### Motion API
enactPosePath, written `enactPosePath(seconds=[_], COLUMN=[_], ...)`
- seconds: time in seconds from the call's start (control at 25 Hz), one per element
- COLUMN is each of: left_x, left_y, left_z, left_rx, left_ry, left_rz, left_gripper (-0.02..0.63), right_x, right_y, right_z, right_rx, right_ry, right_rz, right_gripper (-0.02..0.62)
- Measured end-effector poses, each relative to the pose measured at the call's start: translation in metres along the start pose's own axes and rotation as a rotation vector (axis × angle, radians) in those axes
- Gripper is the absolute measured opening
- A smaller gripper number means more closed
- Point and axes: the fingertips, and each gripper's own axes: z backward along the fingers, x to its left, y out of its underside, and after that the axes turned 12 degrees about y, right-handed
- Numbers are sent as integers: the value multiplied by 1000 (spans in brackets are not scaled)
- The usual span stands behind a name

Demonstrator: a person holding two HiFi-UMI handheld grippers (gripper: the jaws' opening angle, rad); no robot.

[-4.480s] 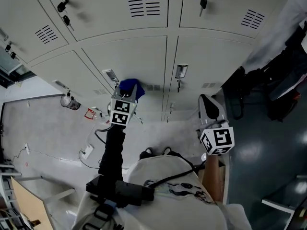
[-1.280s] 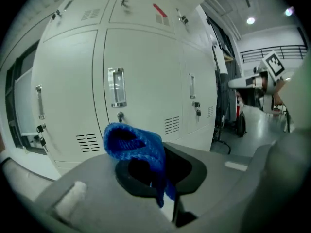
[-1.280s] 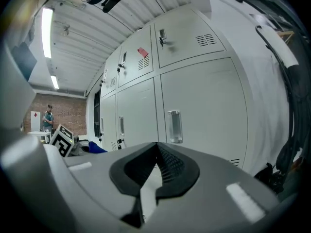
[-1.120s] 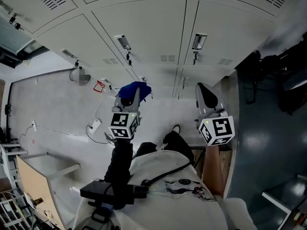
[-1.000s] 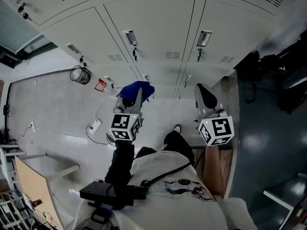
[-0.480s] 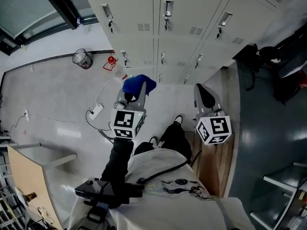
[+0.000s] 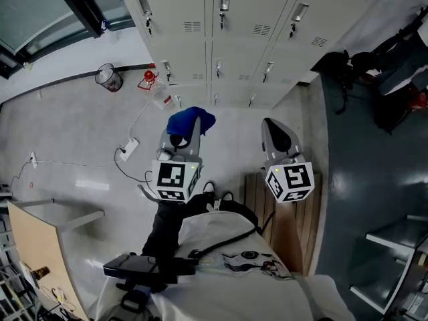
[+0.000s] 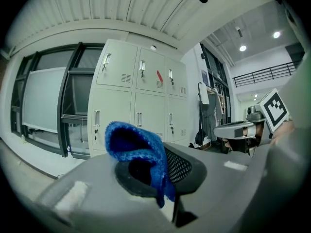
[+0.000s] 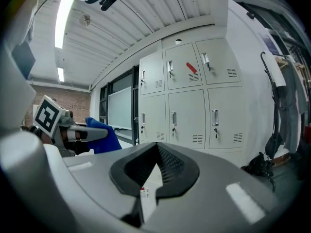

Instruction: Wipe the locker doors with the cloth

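Note:
The grey locker doors point(image 7: 221, 32) stand across the top of the head view, some way off from both grippers. A blue cloth point(image 7: 190, 121) is pinched in my left gripper point(image 7: 182, 131), which is shut on it; the cloth point(image 8: 138, 149) bunches up over the jaws in the left gripper view, with the lockers point(image 8: 141, 106) well beyond. My right gripper point(image 7: 276, 137) is held alongside, shut with nothing in it. In the right gripper view the right gripper point(image 9: 153, 171) faces the lockers point(image 9: 189, 106), and the cloth point(image 9: 99, 132) shows at the left.
A small bin point(image 7: 105, 77) and a red object point(image 7: 148, 80) sit on the pale floor by the lockers' left end, with a white cable and power strip point(image 7: 128, 149) nearby. Dark bags point(image 7: 341, 65) lie at the right. A wooden board point(image 7: 284, 223) is by my feet.
The lockers have drawn away: they filled the upper view before and now stand farther off with more floor showing. Both grippers keep their pose, the cloth still in the left.

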Motion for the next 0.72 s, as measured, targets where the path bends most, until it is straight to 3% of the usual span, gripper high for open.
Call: enactPosePath(seconds=[0.36, 0.72], left_x=[-54, -47], left_y=[-12, -34], left_z=[31, 43], left_rx=[-27, -109], left_ry=[-92, -88], left_rz=[-53, -100], left_gripper=[25, 25], right_x=[-23, -3], right_y=[4, -17], right_z=[37, 45], right_rx=[-60, -111], right_ry=[4, 43], right_rz=[9, 55], right_gripper=[-2, -3])
